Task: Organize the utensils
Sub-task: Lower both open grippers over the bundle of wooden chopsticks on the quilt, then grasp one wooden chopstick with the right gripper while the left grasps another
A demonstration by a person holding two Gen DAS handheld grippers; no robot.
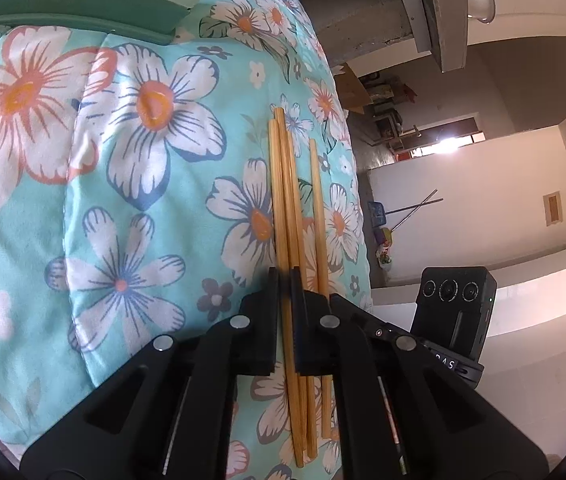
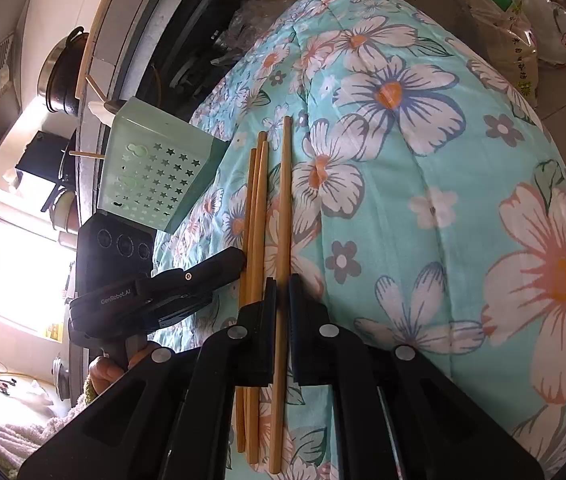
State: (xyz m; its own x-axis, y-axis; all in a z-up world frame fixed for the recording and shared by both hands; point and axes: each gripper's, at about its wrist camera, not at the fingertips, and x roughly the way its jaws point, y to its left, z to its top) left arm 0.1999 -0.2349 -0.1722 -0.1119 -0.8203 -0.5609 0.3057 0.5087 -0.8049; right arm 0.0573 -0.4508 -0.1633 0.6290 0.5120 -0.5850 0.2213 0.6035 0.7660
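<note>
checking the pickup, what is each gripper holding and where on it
Left gripper: one bamboo chopstick, lower half. Right gripper: another chopstick, lower half.

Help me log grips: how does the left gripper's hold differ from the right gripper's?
The left gripper clamps a chopstick within the bunched chopsticks; the right gripper clamps the lone chopstick lying apart. The left sits nearer the green holder. Both are shut, over the floral quilt.
</note>
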